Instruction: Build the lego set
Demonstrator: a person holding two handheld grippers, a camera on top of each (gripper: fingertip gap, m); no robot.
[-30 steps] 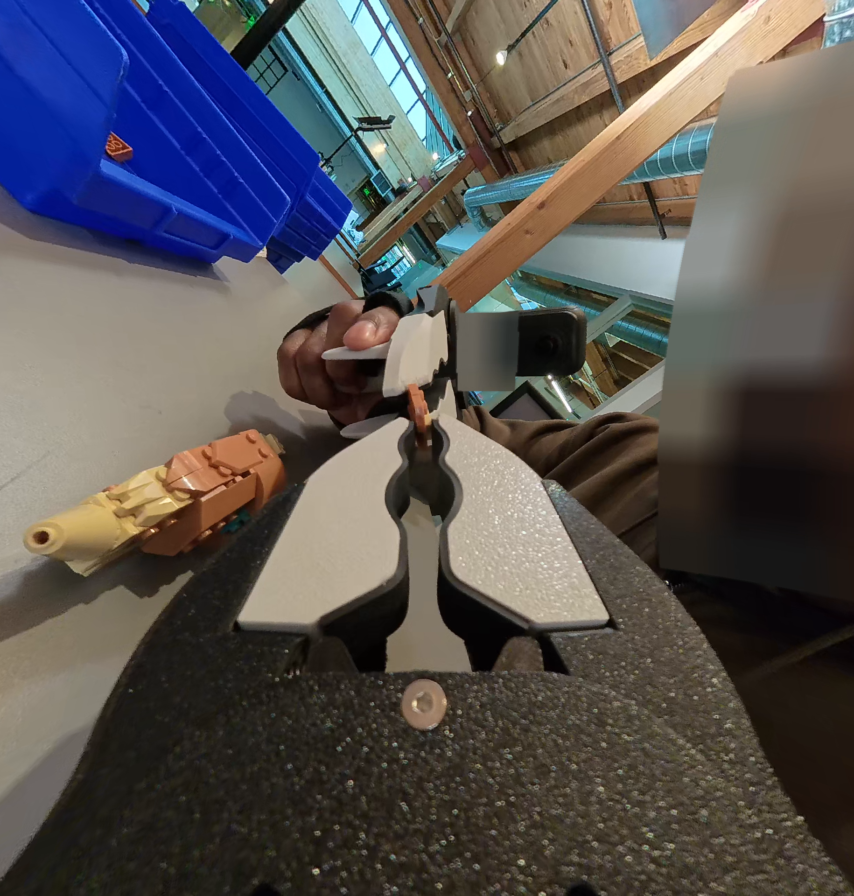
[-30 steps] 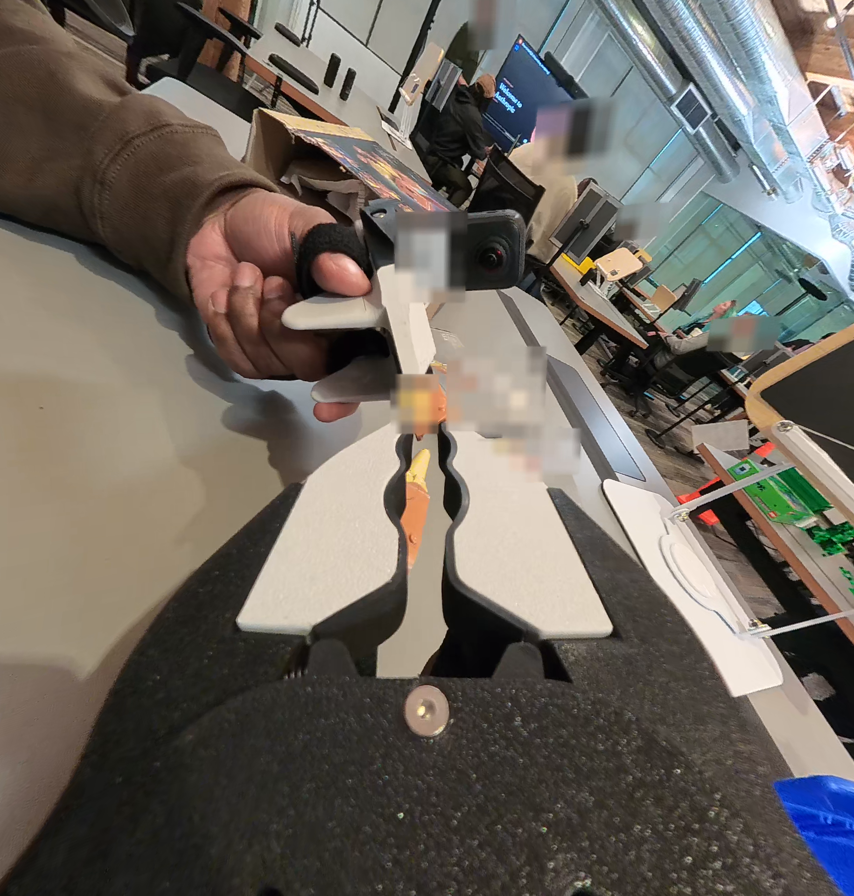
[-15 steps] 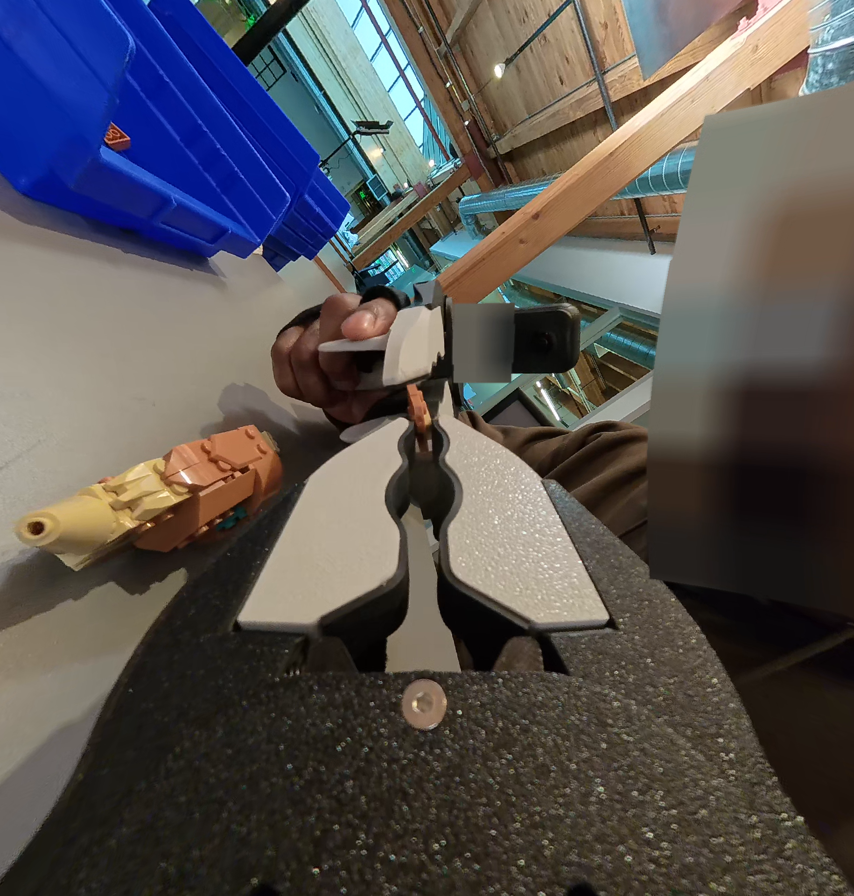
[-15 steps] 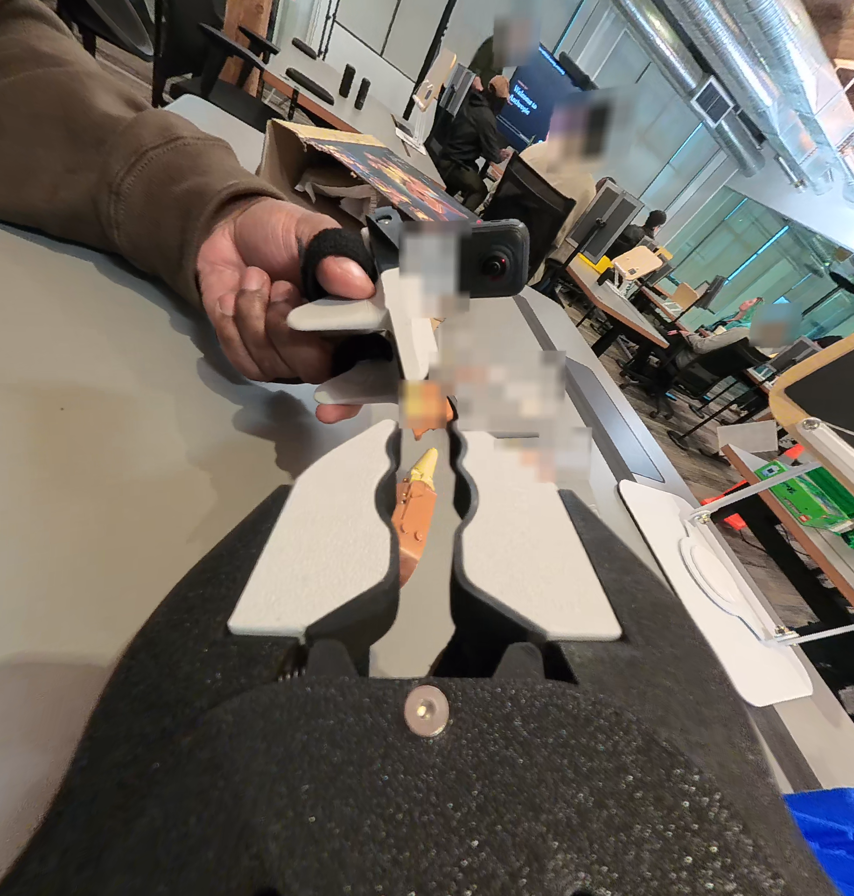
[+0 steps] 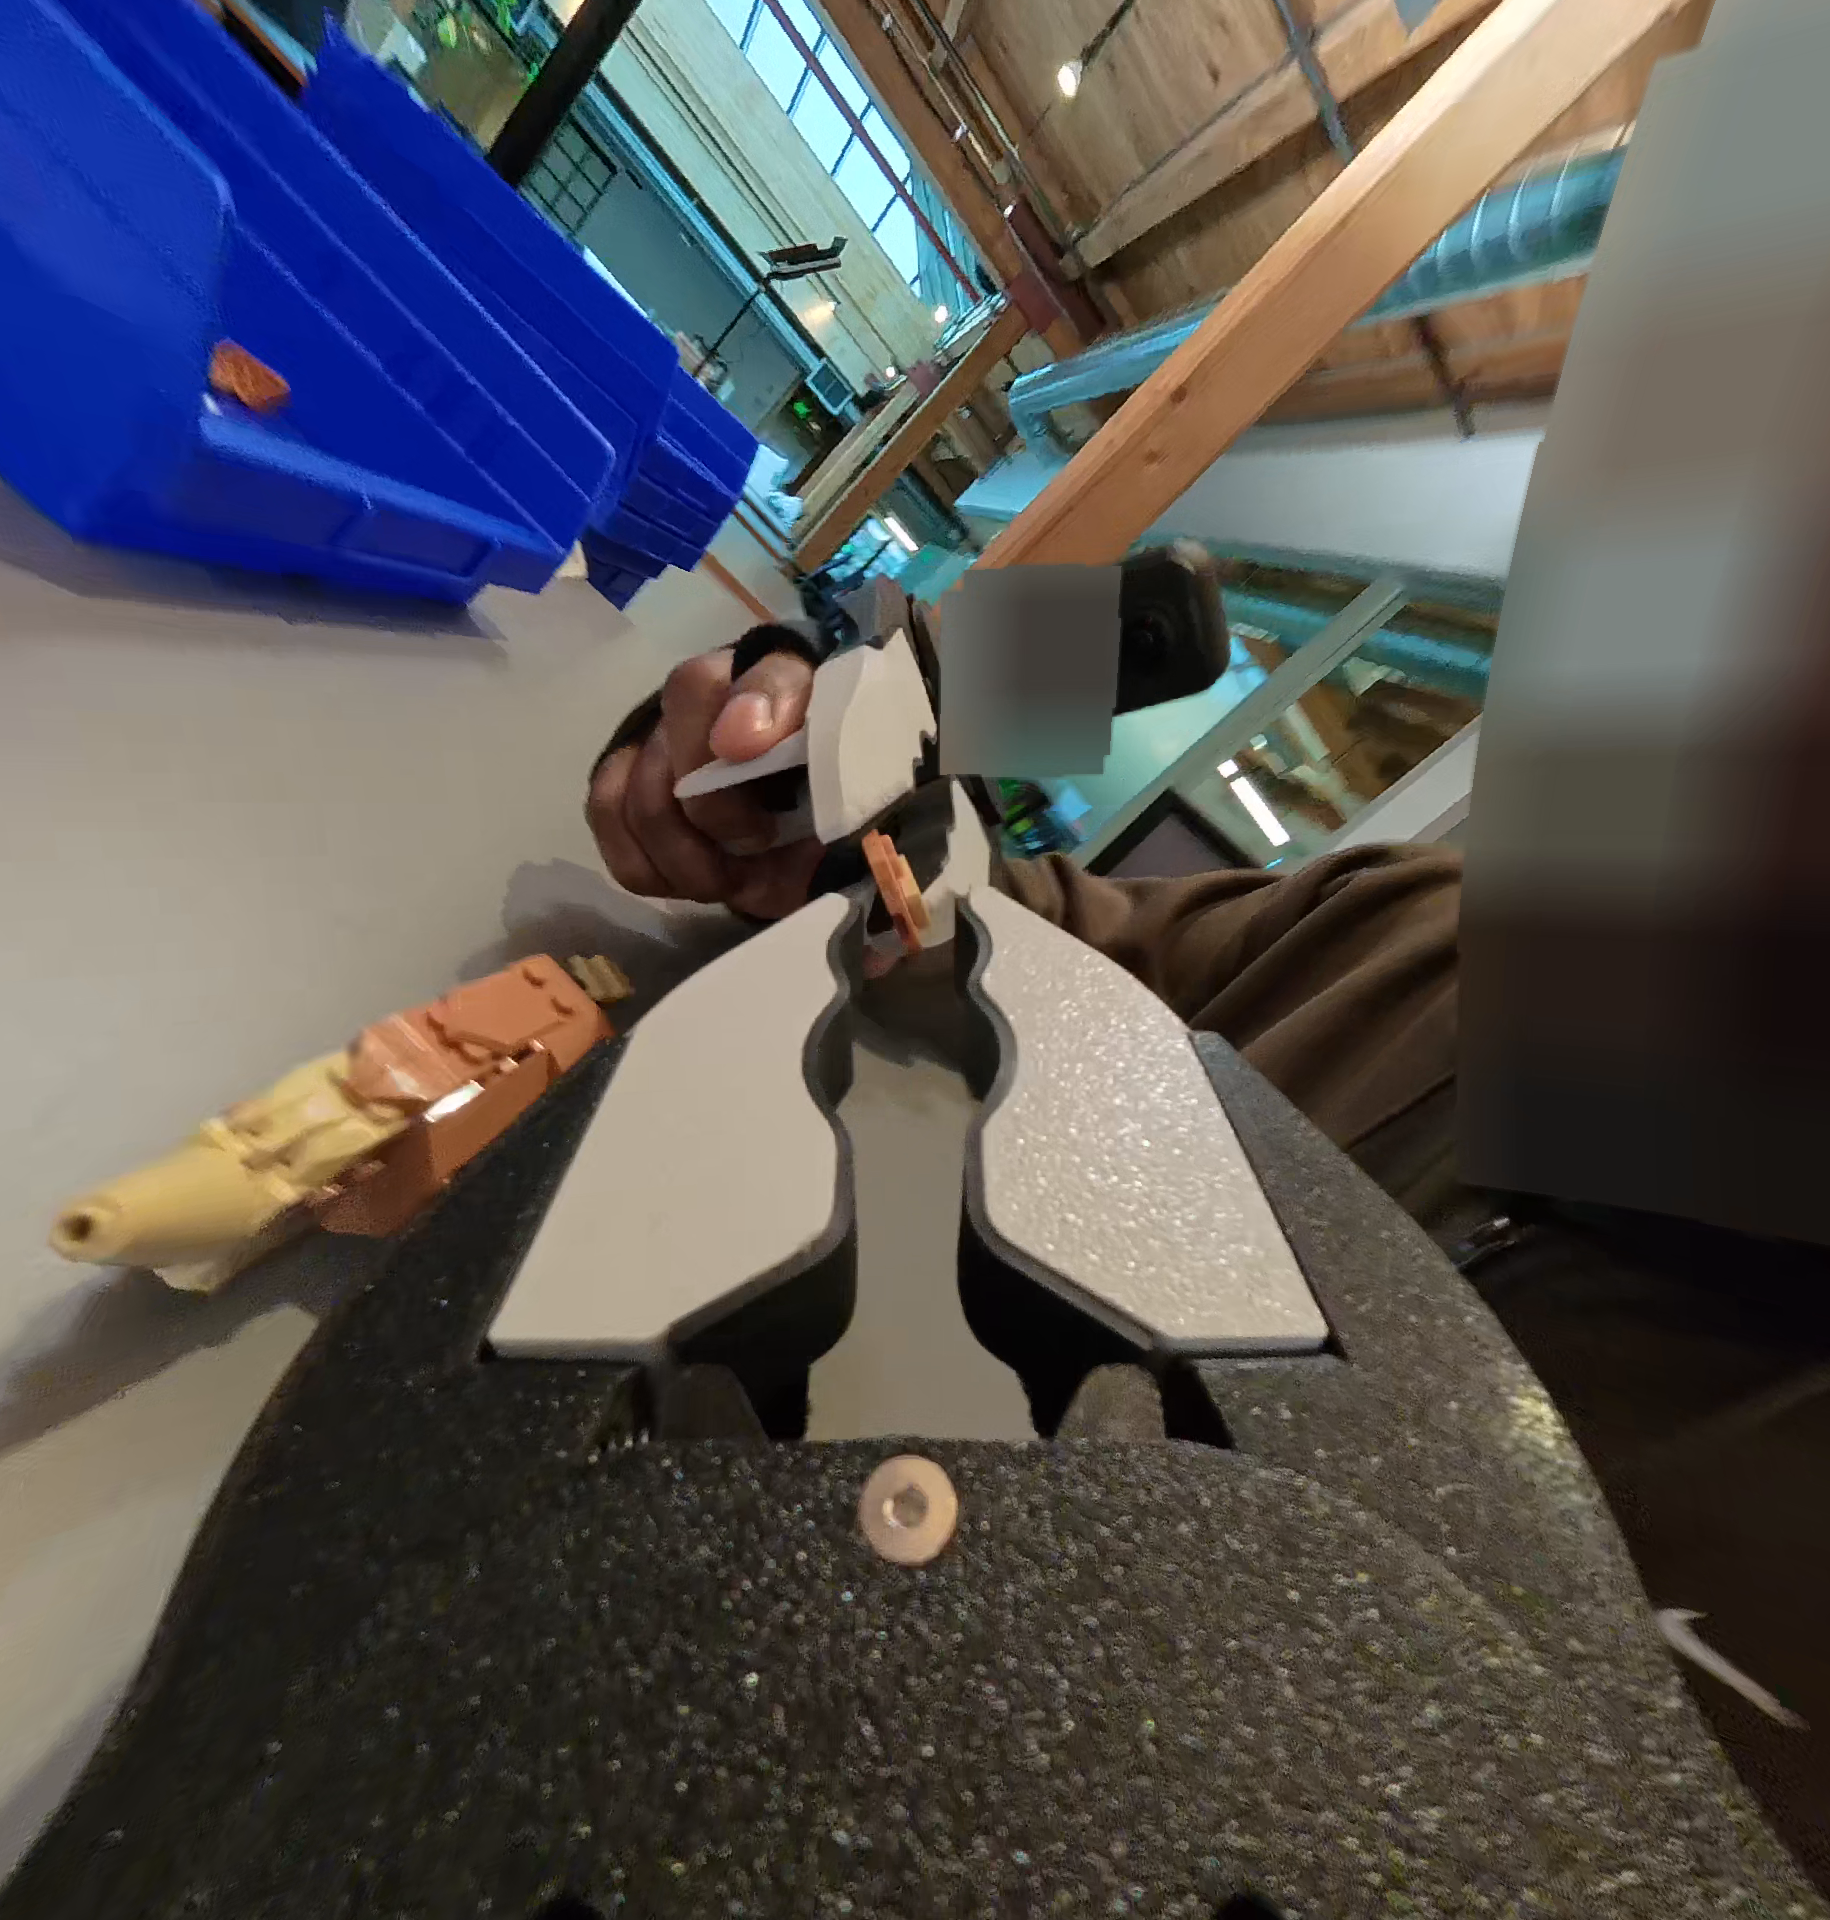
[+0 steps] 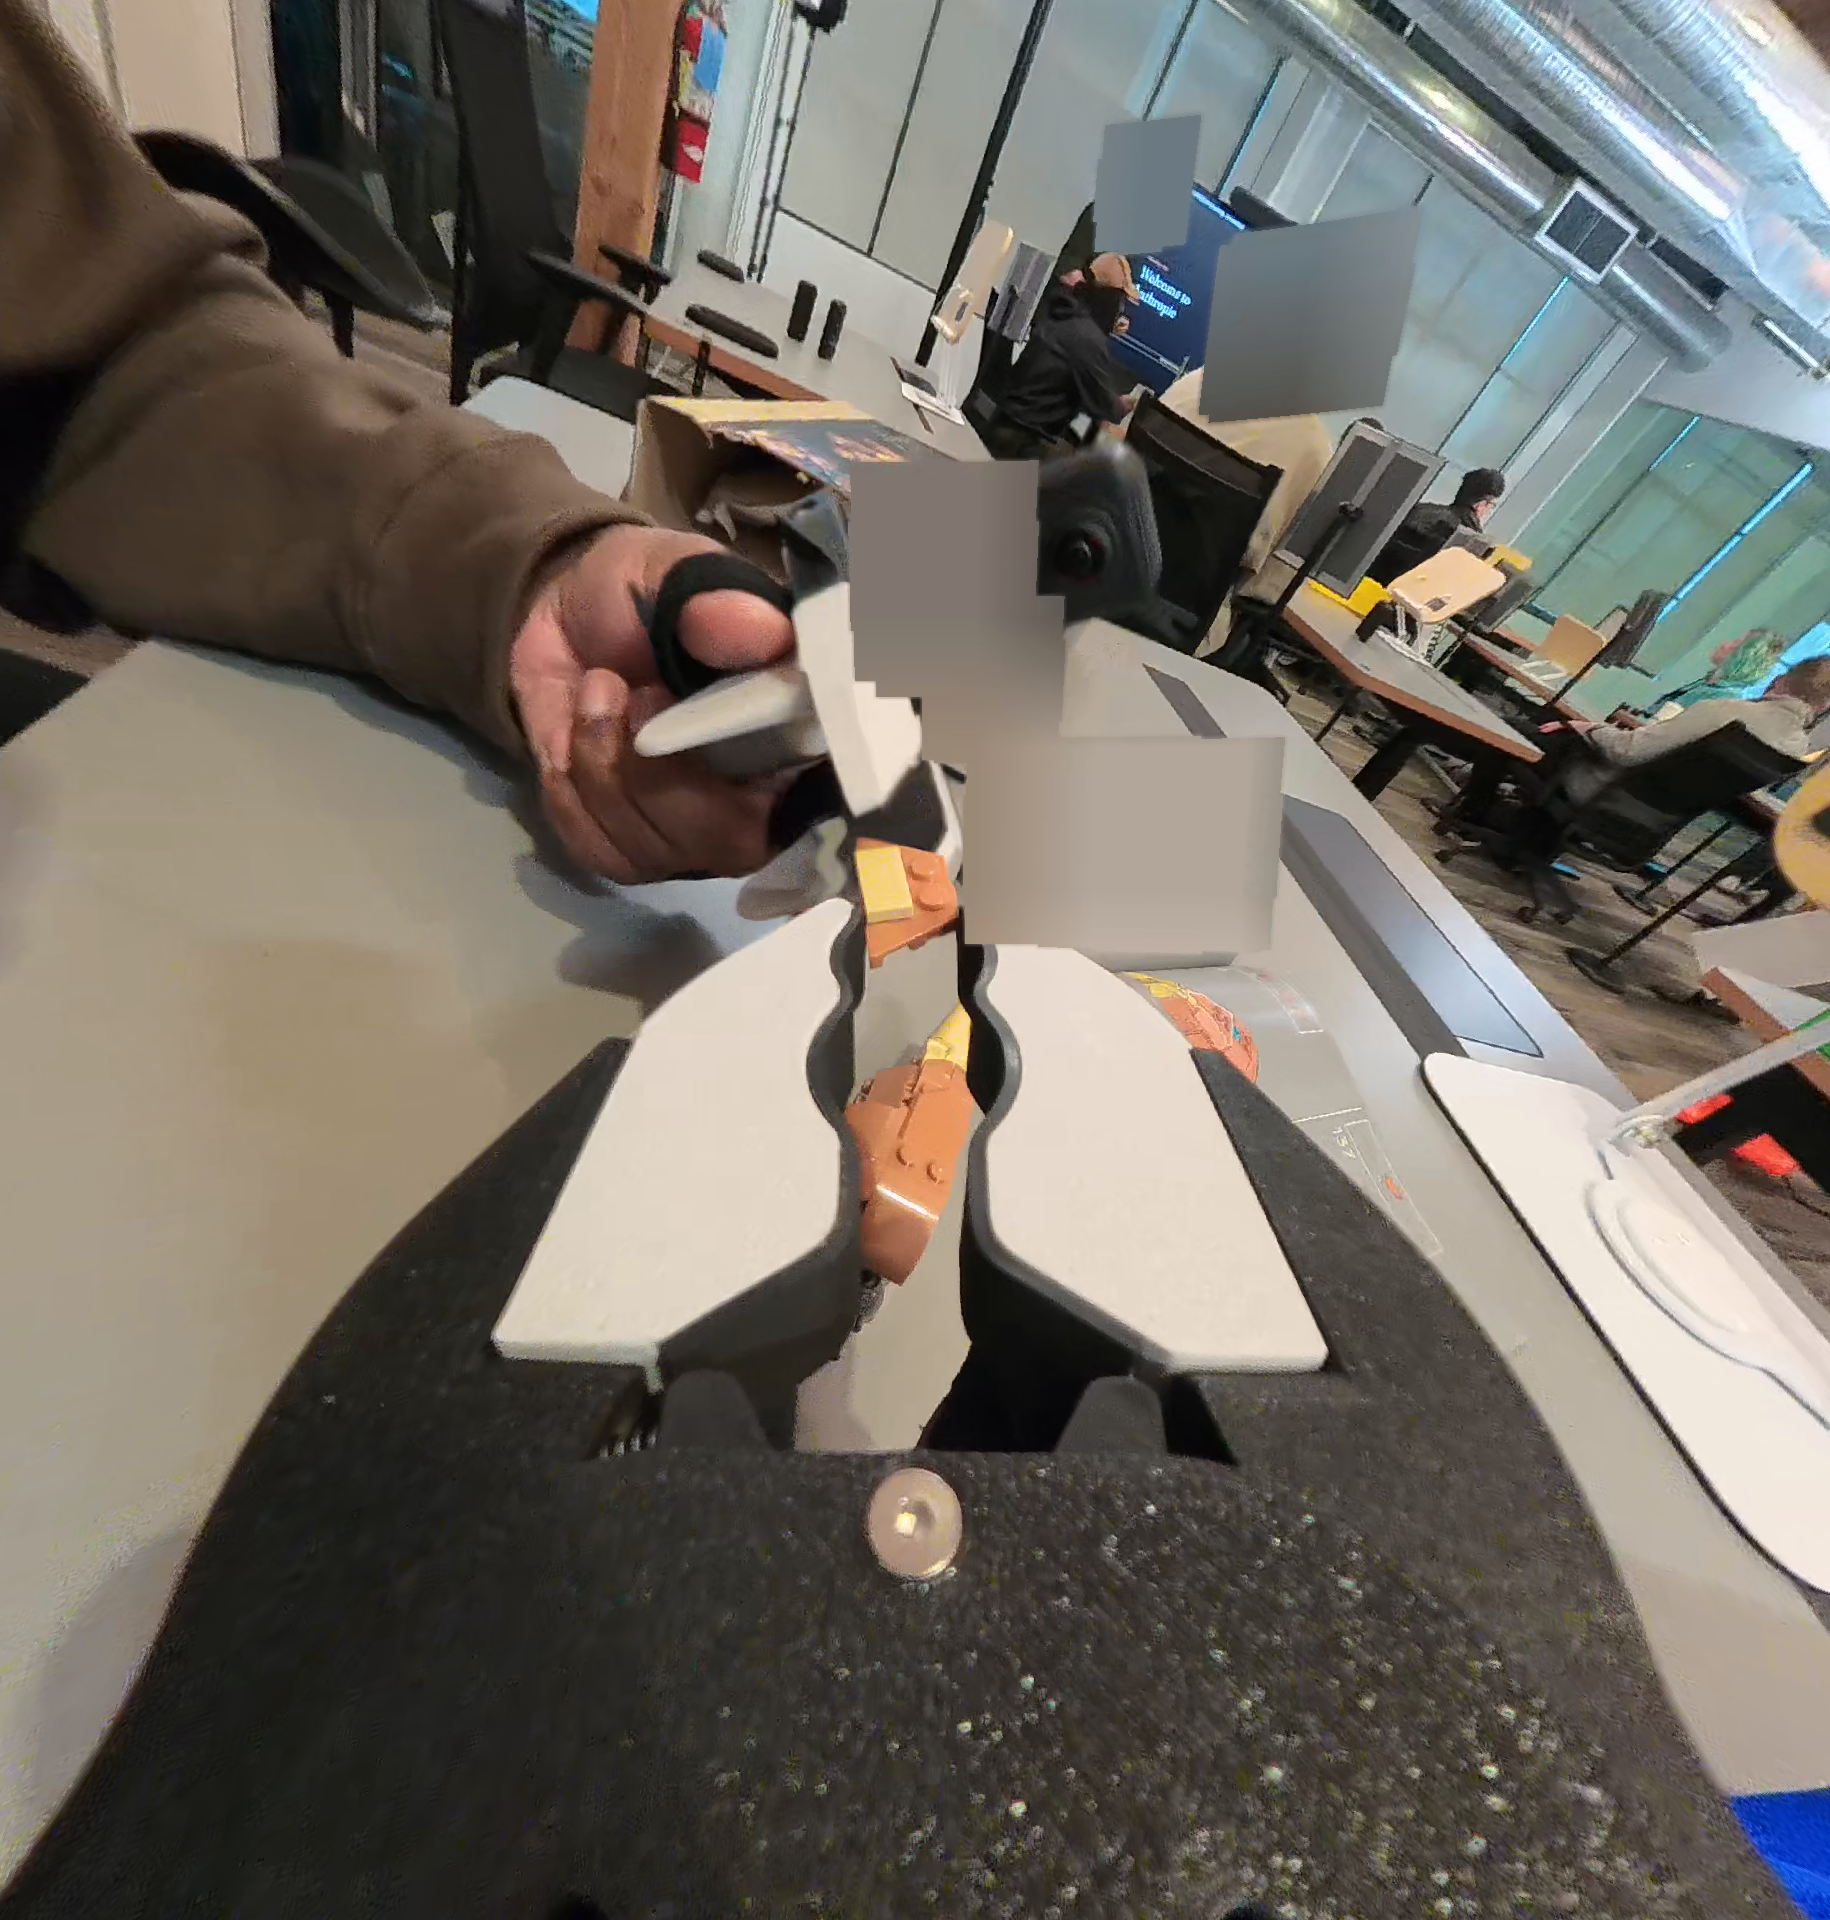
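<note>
Tan and brown bricks already formed a long partly built model point(image 5: 360, 1101) lying on the grey desk point(image 5: 215, 831), so some of the set seemed done. The left gripper point(image 5: 906, 914) had its fingers parted, with a small orange plate point(image 5: 895, 896) at their tips; I could not tell which gripper held it. The right gripper point(image 6: 906, 935) also had a gap between its fingers, and a tan-and-orange piece point(image 6: 906, 894) stood just at their tips. Joining these pieces to the model seemed left. A loose brick point(image 5: 251, 374) waited in a blue bin point(image 5: 267, 343).
</note>
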